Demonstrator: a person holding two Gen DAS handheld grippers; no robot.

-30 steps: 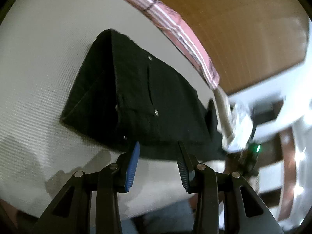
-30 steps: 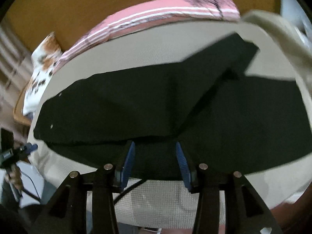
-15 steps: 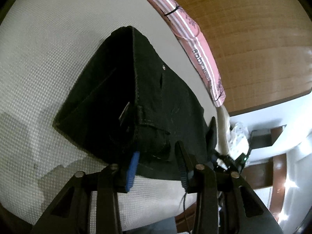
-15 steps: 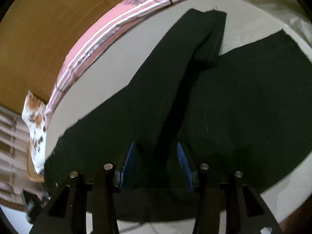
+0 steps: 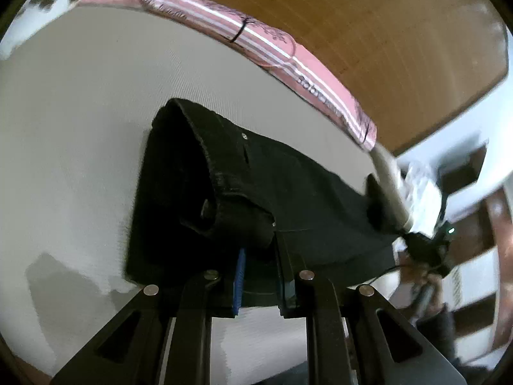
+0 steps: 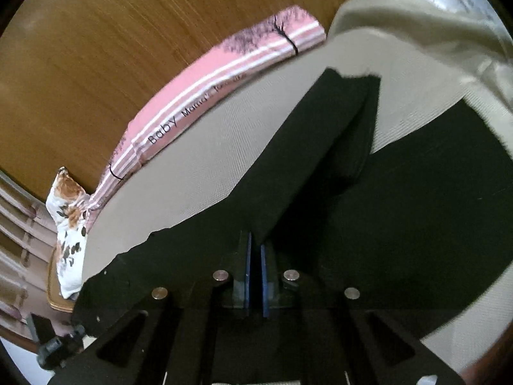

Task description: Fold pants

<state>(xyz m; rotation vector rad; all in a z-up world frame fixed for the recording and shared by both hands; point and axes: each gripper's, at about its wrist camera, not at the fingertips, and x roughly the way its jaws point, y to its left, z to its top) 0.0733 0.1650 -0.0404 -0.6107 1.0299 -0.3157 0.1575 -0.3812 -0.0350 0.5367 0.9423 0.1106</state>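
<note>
Black pants (image 5: 288,199) lie on a cream bed sheet (image 5: 80,112). In the left wrist view my left gripper (image 5: 258,253) is shut on the waistband end, which bulges up between the blue pads. In the right wrist view my right gripper (image 6: 255,250) is shut on a leg of the pants (image 6: 304,160). It lifts a ridge of cloth that runs away to the hem at the upper right. The rest of the pants spreads flat to the right.
A pink striped pillow (image 5: 288,57) lies along the wooden headboard (image 5: 384,32). A floral cushion (image 6: 69,221) is at the left in the right wrist view. A beige blanket (image 6: 416,32) is bunched at the upper right there.
Both grippers have closed on the pants. The left one now pinches the waistband and the right one pinches a leg, and both lift the cloth off the sheet.
</note>
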